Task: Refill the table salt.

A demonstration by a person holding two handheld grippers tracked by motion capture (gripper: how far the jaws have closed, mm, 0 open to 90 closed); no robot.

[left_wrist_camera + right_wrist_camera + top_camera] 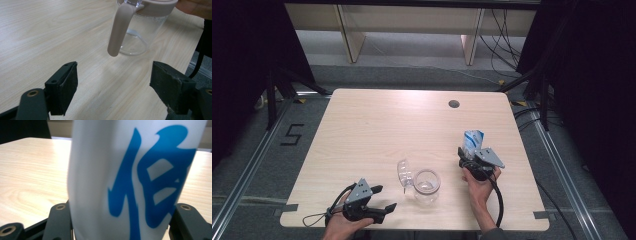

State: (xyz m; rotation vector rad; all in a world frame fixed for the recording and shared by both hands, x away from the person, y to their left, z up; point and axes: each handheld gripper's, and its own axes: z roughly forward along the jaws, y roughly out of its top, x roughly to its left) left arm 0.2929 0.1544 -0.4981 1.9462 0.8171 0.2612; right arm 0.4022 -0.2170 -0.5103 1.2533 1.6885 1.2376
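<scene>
I am holding the left gripper (382, 199) low over the near left part of the table (362, 130), and its jaws are standing wide apart with nothing between them. In the left gripper view the pinkish handle (120, 30) of the clear jug (140, 32) is hanging just beyond the jaws, so I am judging that the reach for the handle is begun but the grasp is not yet made. The jug is standing upright near the front middle of the table, and its clear lid (403, 172) is lying just beside it on the left, so the jug is already open. A little farther and to the right, my right gripper (467, 154) is clamping a white carton with blue print (473, 139), lifted and upright. The pouring into the jug, I think, is what is left to do.
</scene>
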